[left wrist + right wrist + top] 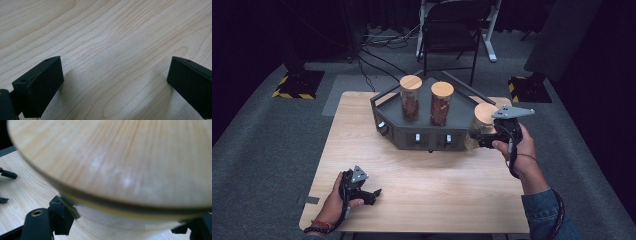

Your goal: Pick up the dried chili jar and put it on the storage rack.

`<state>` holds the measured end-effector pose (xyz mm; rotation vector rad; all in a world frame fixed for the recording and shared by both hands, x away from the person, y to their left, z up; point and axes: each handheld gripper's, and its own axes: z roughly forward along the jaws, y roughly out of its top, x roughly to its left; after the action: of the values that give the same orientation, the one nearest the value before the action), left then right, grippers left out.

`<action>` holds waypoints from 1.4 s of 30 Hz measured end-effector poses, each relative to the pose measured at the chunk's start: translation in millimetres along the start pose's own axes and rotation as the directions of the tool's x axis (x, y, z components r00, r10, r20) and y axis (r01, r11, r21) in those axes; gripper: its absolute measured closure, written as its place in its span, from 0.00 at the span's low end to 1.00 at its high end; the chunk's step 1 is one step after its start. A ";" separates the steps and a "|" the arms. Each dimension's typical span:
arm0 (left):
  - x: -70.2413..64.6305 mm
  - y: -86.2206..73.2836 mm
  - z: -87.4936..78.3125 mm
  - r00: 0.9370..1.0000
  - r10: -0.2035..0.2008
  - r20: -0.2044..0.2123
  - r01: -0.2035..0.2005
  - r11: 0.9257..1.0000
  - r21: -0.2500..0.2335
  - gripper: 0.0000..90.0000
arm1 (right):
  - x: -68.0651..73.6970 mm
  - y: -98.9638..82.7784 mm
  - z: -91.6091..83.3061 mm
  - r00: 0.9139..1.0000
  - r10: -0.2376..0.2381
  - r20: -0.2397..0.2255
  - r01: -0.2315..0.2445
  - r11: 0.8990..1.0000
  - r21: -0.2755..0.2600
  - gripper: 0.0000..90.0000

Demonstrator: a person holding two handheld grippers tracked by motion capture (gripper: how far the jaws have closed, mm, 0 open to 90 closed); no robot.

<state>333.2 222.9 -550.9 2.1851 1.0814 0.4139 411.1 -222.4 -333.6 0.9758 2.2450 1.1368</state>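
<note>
The right gripper [486, 137] pinches a glass jar with a wooden lid [483, 114] just off the right corner of the dark tray [388, 107], beside its front wall. Two more wood-lidded jars [411, 97] [442, 102] stand inside that tray. Well in front of the tray, the left gripper [371, 194] rests spread on the wooden table [432, 175].

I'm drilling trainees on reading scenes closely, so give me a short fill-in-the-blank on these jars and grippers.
1. The dark tray holds ___ jars standing upright.
2. The third jar is gripped just under its ___ lid.
3. It is held by the ___ gripper.
4. The left gripper rests on the table with its jaws ___.

Missing words: two; wooden; right; open
</note>
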 end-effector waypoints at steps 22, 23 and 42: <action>0.0 0.0 0.0 1.000 0.000 0.000 0.000 1.000 0.000 0.01 | -17.6 34.1 4.6 0.999 0.012 0.041 -0.012 1.000 0.008 0.27; 0.0 0.0 0.0 1.000 0.000 0.000 0.000 1.000 0.000 0.01 | -18.0 35.4 5.3 0.999 0.009 0.046 -0.010 1.000 0.010 0.27; 0.1 0.0 0.0 1.000 0.000 0.000 0.000 1.000 0.000 0.00 | -27.0 51.1 22.5 0.996 0.032 0.079 -0.033 0.999 0.012 0.27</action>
<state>333.2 222.9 -550.9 2.1852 1.0814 0.4137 463.3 -210.1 -302.5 1.0480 2.1841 1.0791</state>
